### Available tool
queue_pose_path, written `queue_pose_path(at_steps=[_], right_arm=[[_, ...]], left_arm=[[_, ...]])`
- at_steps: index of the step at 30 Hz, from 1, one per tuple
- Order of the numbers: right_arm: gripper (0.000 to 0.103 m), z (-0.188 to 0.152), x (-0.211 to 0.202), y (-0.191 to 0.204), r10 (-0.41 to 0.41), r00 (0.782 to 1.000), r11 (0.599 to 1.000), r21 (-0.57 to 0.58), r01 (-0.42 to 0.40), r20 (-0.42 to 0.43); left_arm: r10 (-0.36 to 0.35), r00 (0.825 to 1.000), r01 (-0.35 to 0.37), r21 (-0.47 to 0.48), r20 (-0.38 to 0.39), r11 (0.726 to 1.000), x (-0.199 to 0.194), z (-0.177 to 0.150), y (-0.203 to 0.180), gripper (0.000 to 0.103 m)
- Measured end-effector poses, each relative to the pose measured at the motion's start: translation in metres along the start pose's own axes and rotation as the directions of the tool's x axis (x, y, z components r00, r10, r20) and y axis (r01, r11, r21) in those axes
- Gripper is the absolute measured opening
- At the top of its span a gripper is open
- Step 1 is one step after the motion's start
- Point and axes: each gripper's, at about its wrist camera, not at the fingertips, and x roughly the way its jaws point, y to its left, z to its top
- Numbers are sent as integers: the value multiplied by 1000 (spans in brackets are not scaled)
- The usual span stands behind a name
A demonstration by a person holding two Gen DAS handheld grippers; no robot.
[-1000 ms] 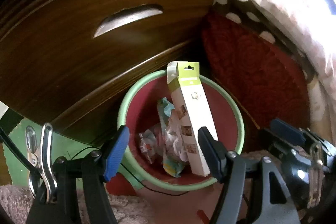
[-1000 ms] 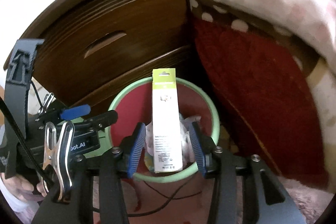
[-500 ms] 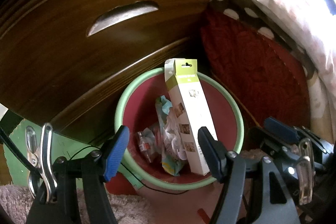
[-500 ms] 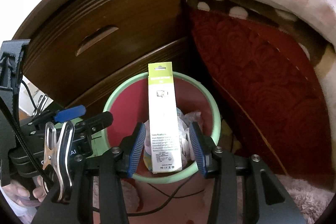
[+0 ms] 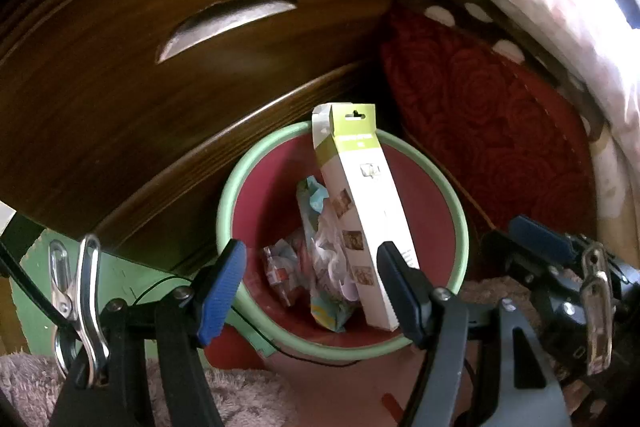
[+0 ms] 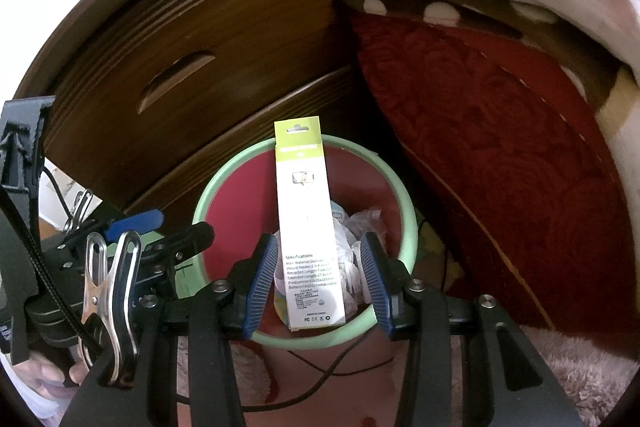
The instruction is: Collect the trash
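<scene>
Leaning on the green-rimmed red plastic bin (image 6: 404,195), the tall white-and-green cardboard box (image 6: 306,227) stands too long to drop flat. Both the left gripper (image 5: 310,289) and right gripper (image 6: 318,283) hang spread, pinching nothing — likely just released.

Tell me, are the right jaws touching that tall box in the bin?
Apart. In the right wrist view the right gripper stands open around the tall box, with gaps on both sides.

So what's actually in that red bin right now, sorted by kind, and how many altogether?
Tall white-and-green box leaning against the bin rim: 1
Blue-patterned wrapper: 1
Small red-and-white wrapper: 1
Crumpled white plastic: 1
Total visible: 4; anything beneath is hidden.
</scene>
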Motion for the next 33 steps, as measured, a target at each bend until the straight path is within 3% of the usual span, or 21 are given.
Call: queue_pose_path(at_steps=[33], right_arm=[[44, 1, 2, -5, -9, 1000, 999, 33, 9, -2]], left_arm=[[54, 998, -54, -3, -13, 999, 5, -2, 2, 71]])
